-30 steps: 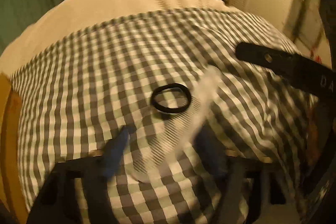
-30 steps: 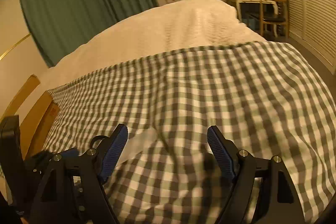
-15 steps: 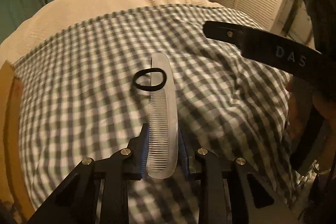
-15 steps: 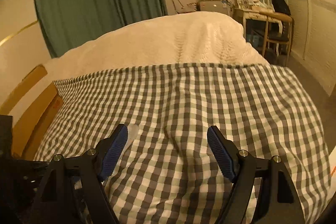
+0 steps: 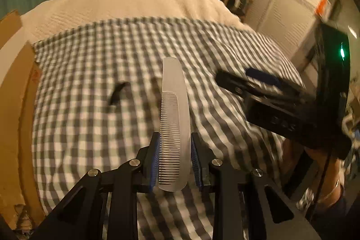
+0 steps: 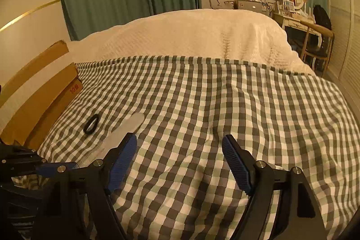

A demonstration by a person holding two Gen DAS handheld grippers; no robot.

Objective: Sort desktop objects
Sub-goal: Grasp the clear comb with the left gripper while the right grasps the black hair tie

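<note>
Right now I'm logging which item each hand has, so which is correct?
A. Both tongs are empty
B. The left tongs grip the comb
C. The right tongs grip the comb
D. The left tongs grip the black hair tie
B: in the left wrist view the pale comb is clamped between the blue pads of the left tongs, while the hair tie lies on the checked cloth and the right tongs stand open and empty.
</note>
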